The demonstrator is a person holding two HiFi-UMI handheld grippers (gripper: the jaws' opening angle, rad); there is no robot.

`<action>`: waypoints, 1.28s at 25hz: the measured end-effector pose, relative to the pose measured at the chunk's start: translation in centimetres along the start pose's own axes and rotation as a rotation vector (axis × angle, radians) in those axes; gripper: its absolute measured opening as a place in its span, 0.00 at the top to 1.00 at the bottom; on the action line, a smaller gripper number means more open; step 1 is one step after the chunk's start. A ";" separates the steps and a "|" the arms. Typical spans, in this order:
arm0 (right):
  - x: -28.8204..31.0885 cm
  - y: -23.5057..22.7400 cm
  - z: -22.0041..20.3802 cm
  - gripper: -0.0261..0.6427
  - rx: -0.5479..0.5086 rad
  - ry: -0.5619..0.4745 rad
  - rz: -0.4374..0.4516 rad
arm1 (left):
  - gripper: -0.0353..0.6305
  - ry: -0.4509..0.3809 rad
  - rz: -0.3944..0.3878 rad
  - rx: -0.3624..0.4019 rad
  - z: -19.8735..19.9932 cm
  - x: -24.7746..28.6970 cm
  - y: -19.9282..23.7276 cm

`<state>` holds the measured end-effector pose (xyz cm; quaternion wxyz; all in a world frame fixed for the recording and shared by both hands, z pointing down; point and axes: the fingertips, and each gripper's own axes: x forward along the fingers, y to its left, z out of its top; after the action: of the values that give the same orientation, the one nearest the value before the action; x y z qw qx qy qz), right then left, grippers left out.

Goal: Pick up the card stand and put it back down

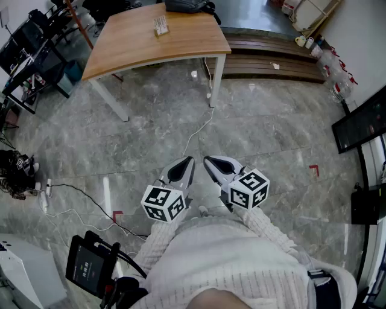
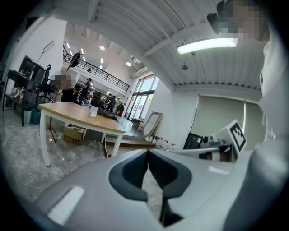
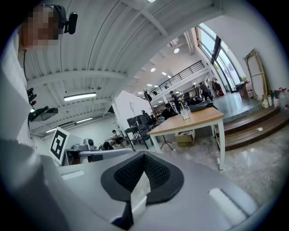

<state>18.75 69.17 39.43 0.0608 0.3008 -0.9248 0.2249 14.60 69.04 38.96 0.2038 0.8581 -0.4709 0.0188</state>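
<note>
Both grippers sit side by side, close to the person's white sweater (image 1: 229, 259). Left gripper (image 1: 188, 164) has its jaws pressed together with nothing in them, and so does the right gripper (image 1: 211, 163). Only the head view shows the white cable (image 1: 202, 127) on the gray floor (image 1: 265, 133). Only the gripper views show the cardboard box (image 2: 74, 134) under the counter (image 1: 139, 51) and people (image 3: 174, 101) far back in the room. The card stand (image 1: 160, 25) stands on the counter, ahead of both grippers and well apart from them. I count two grippers, one counter, one card stand and one dark bag (image 1: 187, 6) at the counter's far edge.
</note>
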 end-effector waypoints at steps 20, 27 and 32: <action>18.5 -11.1 8.0 0.96 0.010 0.015 -0.008 | 0.94 -0.019 -0.029 -0.017 8.9 13.2 17.8; 30.0 -17.3 16.1 0.96 -0.003 -0.048 -0.053 | 0.94 0.003 -0.087 0.053 16.4 21.0 27.2; 34.0 -20.5 19.1 0.96 -0.064 -0.078 -0.118 | 0.94 0.028 -0.090 0.054 18.0 24.6 31.9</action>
<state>3.61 27.82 38.56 0.0477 0.3614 -0.9137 0.1795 -0.65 27.61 38.61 0.1877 0.8832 -0.4284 0.0342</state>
